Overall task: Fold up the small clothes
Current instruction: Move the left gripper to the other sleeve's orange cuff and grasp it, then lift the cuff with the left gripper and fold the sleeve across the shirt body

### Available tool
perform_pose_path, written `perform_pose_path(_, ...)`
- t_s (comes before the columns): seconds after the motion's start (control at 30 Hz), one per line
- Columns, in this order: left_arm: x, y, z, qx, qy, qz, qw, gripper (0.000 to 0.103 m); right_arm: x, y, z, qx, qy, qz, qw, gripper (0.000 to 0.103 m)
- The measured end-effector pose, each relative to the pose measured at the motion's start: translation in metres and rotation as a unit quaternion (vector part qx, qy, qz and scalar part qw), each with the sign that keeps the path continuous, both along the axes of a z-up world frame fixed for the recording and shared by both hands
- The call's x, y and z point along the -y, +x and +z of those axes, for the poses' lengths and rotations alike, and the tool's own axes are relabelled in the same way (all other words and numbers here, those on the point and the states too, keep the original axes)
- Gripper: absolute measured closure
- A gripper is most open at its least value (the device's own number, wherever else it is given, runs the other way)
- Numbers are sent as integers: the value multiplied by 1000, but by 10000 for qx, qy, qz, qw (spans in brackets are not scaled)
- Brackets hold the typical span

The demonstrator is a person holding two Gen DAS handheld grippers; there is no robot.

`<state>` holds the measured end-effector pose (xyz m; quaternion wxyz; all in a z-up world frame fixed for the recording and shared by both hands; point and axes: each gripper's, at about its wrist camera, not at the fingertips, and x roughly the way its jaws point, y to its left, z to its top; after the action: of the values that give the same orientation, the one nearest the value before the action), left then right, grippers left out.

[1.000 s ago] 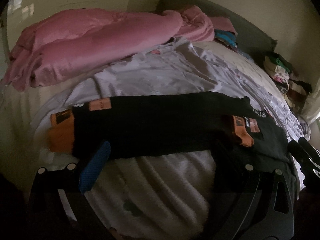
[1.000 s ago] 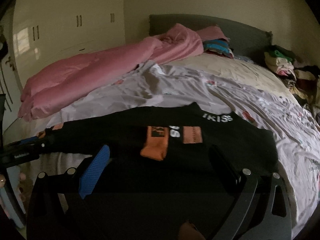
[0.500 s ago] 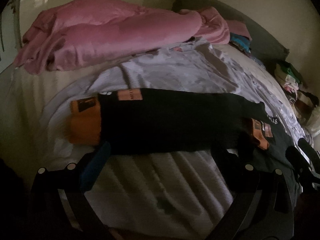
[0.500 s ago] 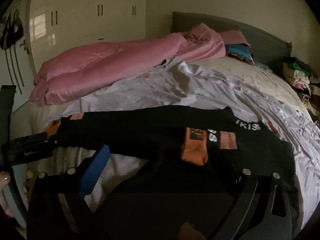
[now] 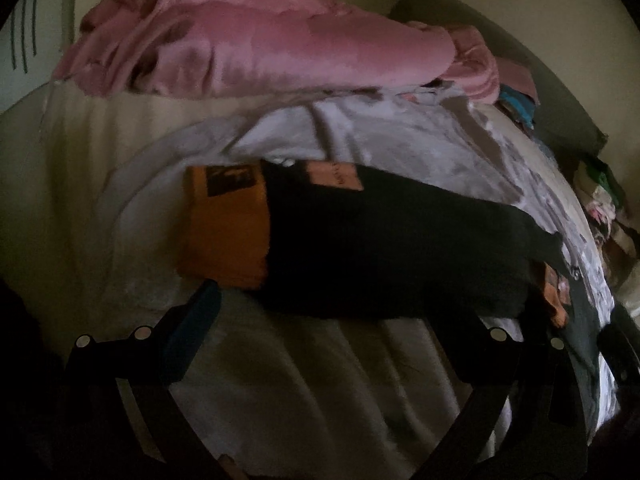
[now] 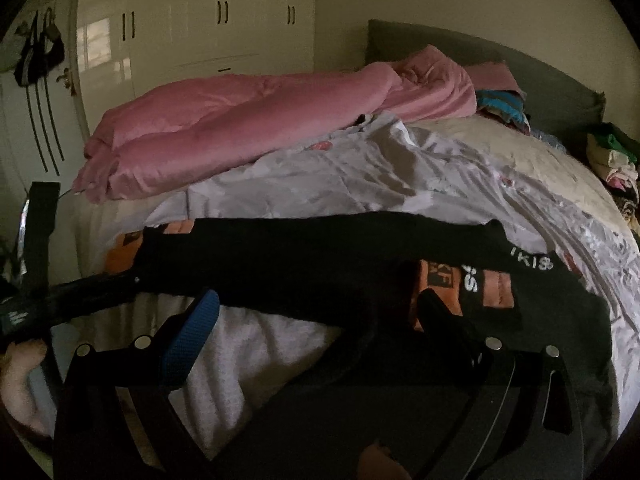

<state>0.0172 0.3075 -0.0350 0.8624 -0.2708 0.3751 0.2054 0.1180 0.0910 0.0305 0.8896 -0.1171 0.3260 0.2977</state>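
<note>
A black sweatshirt [image 6: 320, 264] with orange cuffs lies across the near edge of the bed [image 6: 500, 160], one sleeve stretched out toward the left and its orange cuff [image 5: 228, 228] flat on the pale sheet. The left gripper [image 5: 340, 332] hovers just short of that sleeve with its fingers spread, nothing between them; the right gripper [image 6: 320, 320] is likewise spread wide over the body of the garment near its printed chest, gripping nothing. The step in hand looks like taking the outstretched sleeve to fold it in over the body. To do that well, I would pinch the sleeve close to the cuff, catching both layers, lift only enough to clear the sheet, and carry it straight across so the fold line falls at the shoulder, while the other claw pins the body so it does not drag. The left wrist view shows the cuff and its dark patch plainly, though blurred; the right wrist view shows what the left barely catches: the white lettering at the collar, the second orange cuff [image 6: 436, 284] already lying on the chest, and the left gripper at the far left edge.
</note>
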Motion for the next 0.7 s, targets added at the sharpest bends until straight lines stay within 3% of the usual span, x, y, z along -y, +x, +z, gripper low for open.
perform_pose_path(0.2,-26,-2,-13,391,-450,432,9973,10,13,5,-8,-166,85,-187,9997,5)
perform_pose_path(0.23,-28,-1,-13,424,-457,469,9970,17,16,6,-9,-187,116,-216,9995,5)
perform_pose_path(0.3,-35,2,-9,473,-385,557,9966,41,22,8,-9,-189,145,-288,9993,5)
perform_pose_path(0.37,-41,5,-10,487,-495,609,9957,78,29,10,-9,-206,202,-367,9989,5)
perform_pose_path(0.43,-47,4,-9,576,-592,646,9945,92,37,12,-8,-220,265,-446,9984,5)
perform_pose_path(0.5,-49,-1,-4,830,-701,590,9923,96,45,13,-7,-225,305,-516,9979,5)
perform_pose_path(0.7,-27,-4,36,1248,-476,237,9908,98,74,16,-4,-297,526,-781,9951,5)
